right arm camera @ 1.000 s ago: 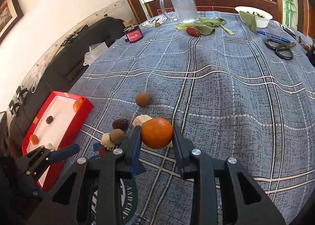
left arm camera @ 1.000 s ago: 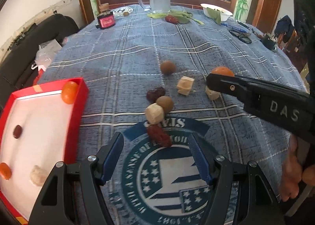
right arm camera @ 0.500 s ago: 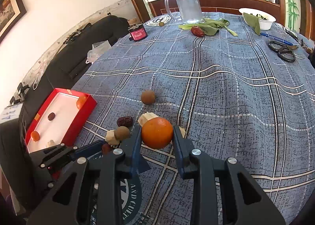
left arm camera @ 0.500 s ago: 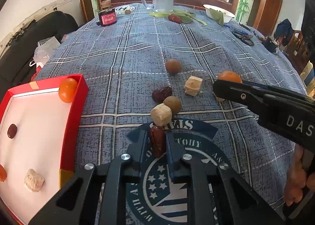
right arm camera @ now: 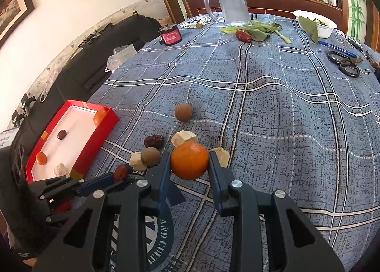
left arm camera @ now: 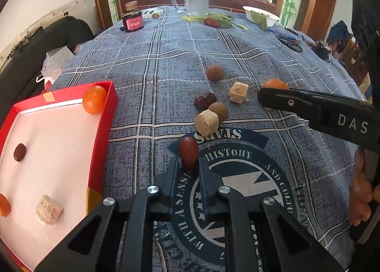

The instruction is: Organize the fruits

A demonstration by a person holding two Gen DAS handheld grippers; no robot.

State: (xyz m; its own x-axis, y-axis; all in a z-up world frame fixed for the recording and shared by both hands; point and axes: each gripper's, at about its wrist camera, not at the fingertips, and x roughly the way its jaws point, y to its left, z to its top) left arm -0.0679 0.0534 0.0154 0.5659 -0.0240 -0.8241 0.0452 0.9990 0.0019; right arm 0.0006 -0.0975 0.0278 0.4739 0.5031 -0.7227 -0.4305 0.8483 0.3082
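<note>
My left gripper (left arm camera: 187, 165) is shut on a red date (left arm camera: 188, 155) just above the blue tablecloth; it also shows in the right wrist view (right arm camera: 121, 173). My right gripper (right arm camera: 190, 165) is shut on an orange mandarin (right arm camera: 189, 161), seen in the left wrist view as an orange top (left arm camera: 275, 83) behind the black arm. A red tray (left arm camera: 102, 129) with a white floor lies at the left, holding two small oranges, a dark date and a beige cube. Loose on the cloth are a dark date (left arm camera: 205, 101), two brown round fruits (left arm camera: 215, 72) and beige cubes (left arm camera: 206, 122).
At the far end stand a glass mug (right arm camera: 231, 4), a red can (right arm camera: 170, 36), green leaves with a red date (right arm camera: 243, 35), a white bowl (right arm camera: 315, 25), a pen and scissors (right arm camera: 345, 64). A dark sofa (right arm camera: 99, 58) runs along the table's left edge.
My left gripper closed on the red date and has lifted it slightly and drawn back. My right gripper still holds the mandarin, nearly still.
</note>
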